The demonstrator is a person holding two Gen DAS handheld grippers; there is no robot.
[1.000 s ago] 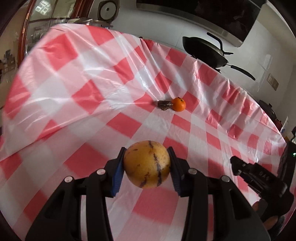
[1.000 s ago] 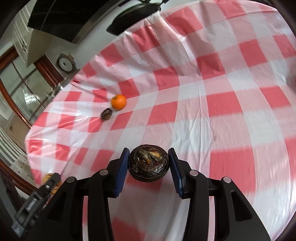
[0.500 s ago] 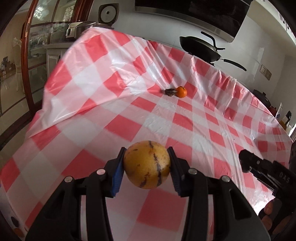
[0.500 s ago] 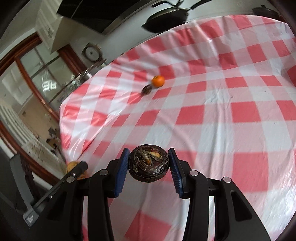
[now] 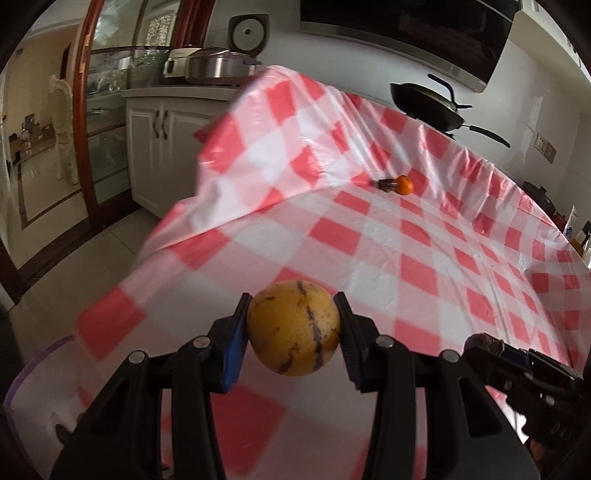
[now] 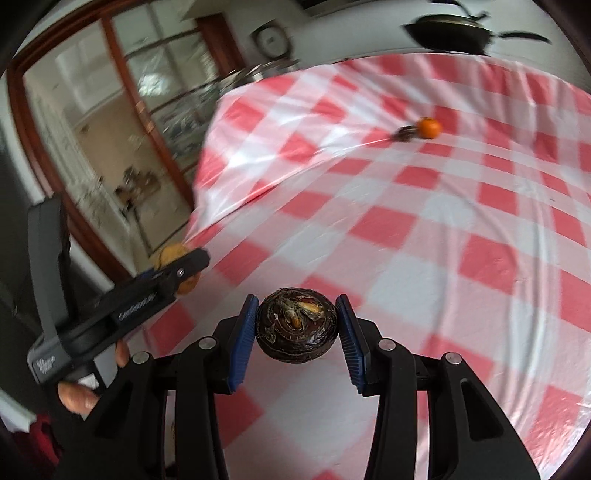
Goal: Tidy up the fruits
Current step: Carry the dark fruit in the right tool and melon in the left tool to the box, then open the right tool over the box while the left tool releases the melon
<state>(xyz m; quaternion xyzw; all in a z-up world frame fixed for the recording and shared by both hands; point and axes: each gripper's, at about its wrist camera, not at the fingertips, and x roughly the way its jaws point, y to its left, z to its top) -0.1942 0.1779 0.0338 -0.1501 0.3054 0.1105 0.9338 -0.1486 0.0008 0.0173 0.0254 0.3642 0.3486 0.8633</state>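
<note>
Above the worktop (image 5: 424,236): both fruits carried

Left hand-held gripper (image 5: 293,330) clamps the yellow fruit (image 5: 293,326) across its middle; right hand-held gripper (image 6: 296,325) squeezes the dark round fruit (image 6: 296,325). Both look firm, light and liable to roll.

From my right wrist camera: right gripper (image 6: 295,326) clamped on a dark round fruit (image 6: 296,325), blue pads (image 6: 243,339) pressing both its sides, held above the checked cloth (image 6: 424,229). Fruit top shows a dried, curled stem scar. At left I see the left gripper (image 6: 177,267) closed on a yellow fruit (image 6: 170,255), mostly hidden by its near finger; a thumb (image 6: 77,397) shows below its body. Far across the cloth, an orange (image 6: 429,127) sits touching a small dark fruit (image 6: 405,133). Black pan (image 6: 450,33) beyond the table edge. Background blurred
</note>
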